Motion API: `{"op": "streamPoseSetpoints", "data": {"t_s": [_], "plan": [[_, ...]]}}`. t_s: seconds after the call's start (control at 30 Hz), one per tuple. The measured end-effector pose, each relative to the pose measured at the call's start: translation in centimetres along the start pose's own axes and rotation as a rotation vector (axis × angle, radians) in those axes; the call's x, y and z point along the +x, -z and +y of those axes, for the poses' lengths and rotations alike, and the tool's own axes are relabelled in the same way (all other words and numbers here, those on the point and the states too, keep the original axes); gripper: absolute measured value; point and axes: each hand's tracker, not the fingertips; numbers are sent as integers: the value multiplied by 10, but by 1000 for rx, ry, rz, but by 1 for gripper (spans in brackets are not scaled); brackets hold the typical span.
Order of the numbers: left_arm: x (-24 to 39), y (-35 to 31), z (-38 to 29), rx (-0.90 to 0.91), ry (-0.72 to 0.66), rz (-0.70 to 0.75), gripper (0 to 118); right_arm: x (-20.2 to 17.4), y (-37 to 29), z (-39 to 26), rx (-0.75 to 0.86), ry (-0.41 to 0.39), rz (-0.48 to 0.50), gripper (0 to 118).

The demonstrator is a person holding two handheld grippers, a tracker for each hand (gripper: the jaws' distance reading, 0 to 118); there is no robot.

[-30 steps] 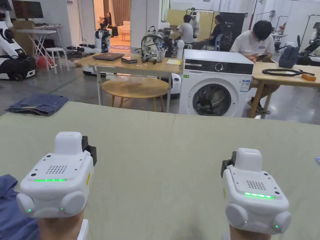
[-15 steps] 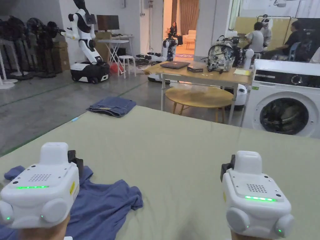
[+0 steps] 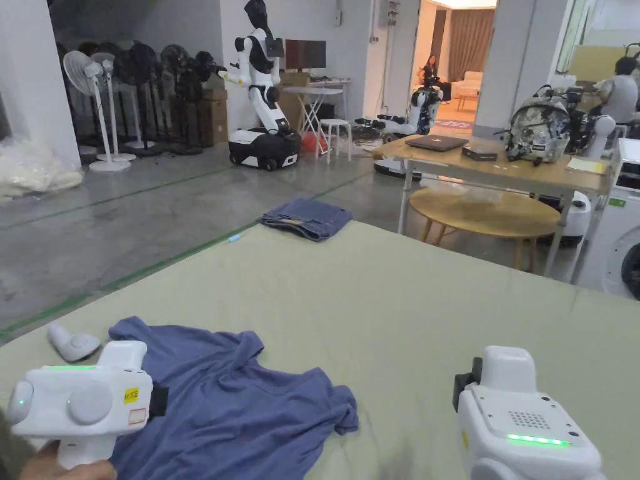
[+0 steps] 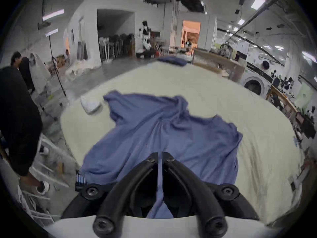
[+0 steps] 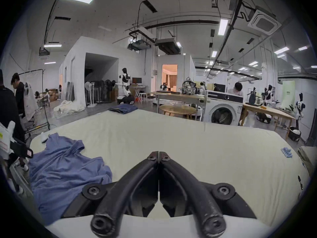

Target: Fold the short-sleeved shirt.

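The crumpled blue short-sleeved cotton shirt (image 3: pixel 231 400) lies bunched on the pale green padded counter (image 3: pixel 406 312), at its corner beside the small white plastic object (image 3: pixel 72 344). The left hand-held gripper (image 4: pixel 159 159) is right at the shirt, its jaws clamped on a thin fold of the blue cloth, which fans away from it toward the folded denim garment (image 3: pixel 307 219). The right hand-held gripper (image 5: pixel 158 155), jaws together on nothing (level, pointing forward), hovers over bare counter beside the shirt, so the left is nearer.
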Motion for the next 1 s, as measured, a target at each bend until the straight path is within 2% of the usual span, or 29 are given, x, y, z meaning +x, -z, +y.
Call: {"op": "streamPoseSetpoints", "data": {"t_s": [0.03,0.07,0.1,0.13,0.17,0.33,0.37,0.4,0.43,0.47,0.5,0.53,0.73,0.83,1.0], "plan": [[-3,8,1,-24,12,4,17,1,1,-2,-7,0,1,0],[-5,19,2,-57,28,2,36,2,1,-4,-15,-1,-3,0],[-7,29,2,-86,50,15,67,3,5,-11,-23,-2,-6,0],[-1,33,1,-111,63,25,84,5,6,-13,-32,-2,-11,0],[-1,41,0,-130,63,22,87,8,6,-15,-39,-2,-17,0],[-3,89,-10,-288,13,-27,87,22,2,-18,-81,9,-50,0],[-1,97,-13,-319,0,-18,87,24,4,-22,-88,12,-58,0],[7,94,-16,-277,49,29,85,27,4,-23,-95,13,-64,0],[12,92,-16,-257,86,51,78,29,3,-24,-101,14,-69,0],[19,90,-16,-231,121,79,62,31,1,-23,-104,14,-73,0],[25,85,-17,-172,144,84,23,32,-3,-21,-107,15,-78,0],[26,83,-19,-132,150,79,0,34,-3,-21,-110,17,-82,0],[22,89,-27,-153,114,78,0,44,-8,-21,-136,28,-96,0],[17,79,-21,-105,95,37,0,53,-1,-22,-136,35,-107,0],[29,46,5,73,61,-73,0,65,-5,-22,-129,49,-121,0]]}}
